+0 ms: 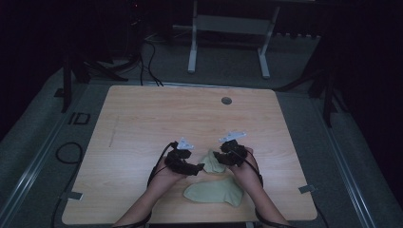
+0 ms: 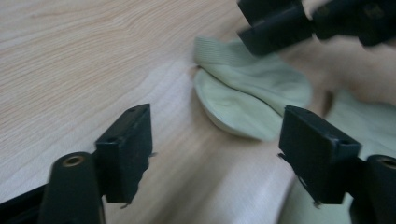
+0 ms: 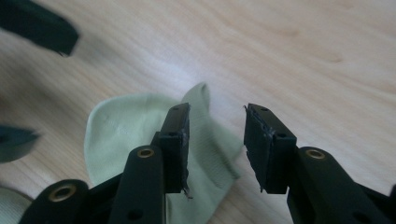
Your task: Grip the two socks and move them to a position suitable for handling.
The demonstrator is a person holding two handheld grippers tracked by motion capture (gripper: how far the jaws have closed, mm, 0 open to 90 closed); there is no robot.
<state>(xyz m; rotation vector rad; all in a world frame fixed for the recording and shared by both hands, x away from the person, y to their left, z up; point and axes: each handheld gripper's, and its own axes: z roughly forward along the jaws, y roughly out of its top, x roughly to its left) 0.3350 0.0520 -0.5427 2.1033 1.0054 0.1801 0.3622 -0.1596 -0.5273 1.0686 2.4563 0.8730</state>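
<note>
A pale green folded sock [image 1: 212, 161] lies bunched on the wooden worktop [image 1: 142, 123], between the two tools and toward the person's near edge. In the left gripper view this folded sock [image 2: 247, 100] shows a ribbed cuff on top and a rounded lobe below it, resting flat on the wood. In the right gripper view the same sock [image 3: 121, 135] spreads beneath and to the left of the jaws.

A second, flat sock [image 1: 216, 191] of the same colour lies just nearer the person, close beside the first; whether the two touch cannot be told.

The right tool [image 1: 223, 156] sits at the folded sock's right edge. Its jaws stand a moderate way apart, and in the right gripper view [image 3: 217, 140] the gap between them shows bare wood and the cloth's edge, with nothing pinched.

The left tool [image 1: 196, 167] is at the sock's left side. In its own view [image 2: 215, 149] its jaws stand wide, with only worktop between them and the sock lying ahead.

A round hole [image 1: 226, 100] sits in the worktop near its far edge.
</note>
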